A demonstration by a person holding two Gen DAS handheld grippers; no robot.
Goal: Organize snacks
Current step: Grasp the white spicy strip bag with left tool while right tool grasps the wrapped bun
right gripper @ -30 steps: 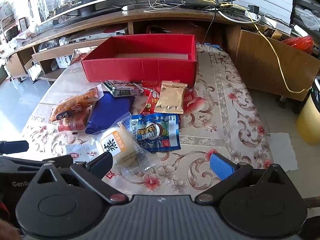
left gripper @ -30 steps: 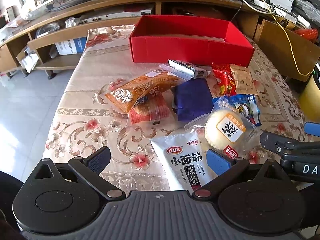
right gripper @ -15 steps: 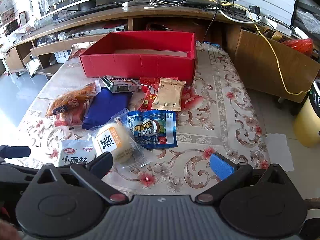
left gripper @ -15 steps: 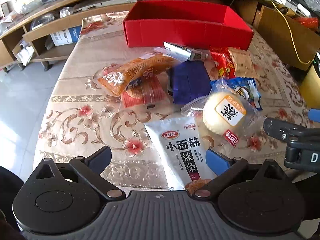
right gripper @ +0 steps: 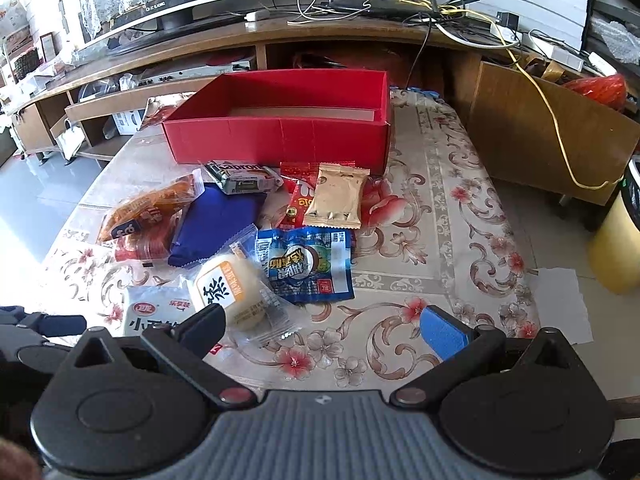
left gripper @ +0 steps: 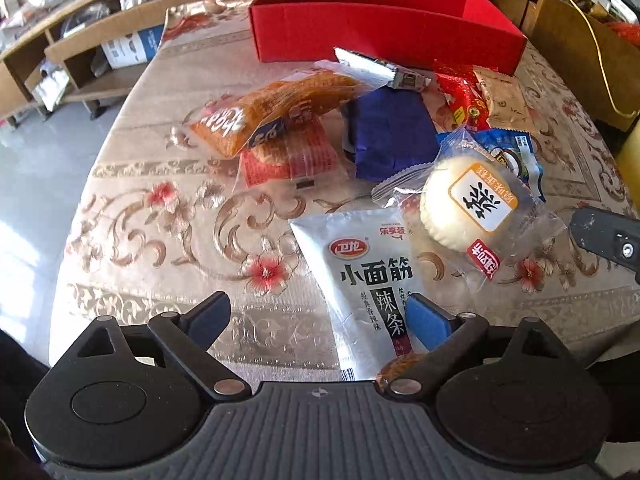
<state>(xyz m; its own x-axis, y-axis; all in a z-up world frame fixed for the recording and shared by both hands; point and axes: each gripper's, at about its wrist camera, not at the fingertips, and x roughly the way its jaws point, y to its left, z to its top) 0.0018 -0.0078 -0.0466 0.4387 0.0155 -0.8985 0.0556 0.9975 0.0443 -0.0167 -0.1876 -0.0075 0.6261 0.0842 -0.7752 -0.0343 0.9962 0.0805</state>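
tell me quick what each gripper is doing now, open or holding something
left gripper: open, jaws just been closing, holds nothing, white snack packet between them.
right gripper: open, empty.

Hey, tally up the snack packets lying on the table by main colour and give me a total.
Orange: 1, orange bread packet
Red: 2, clear red-printed cake packet, red packet
Blue: 2, dark blue packet, blue printed packet
White or silver: 3, white spicy-strip packet, clear bun packet, silver bar
Gold: 1, gold packet
Total: 9

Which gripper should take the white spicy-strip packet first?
Left. The left gripper hangs open right over the white packet, while the right gripper sits beyond the bun.
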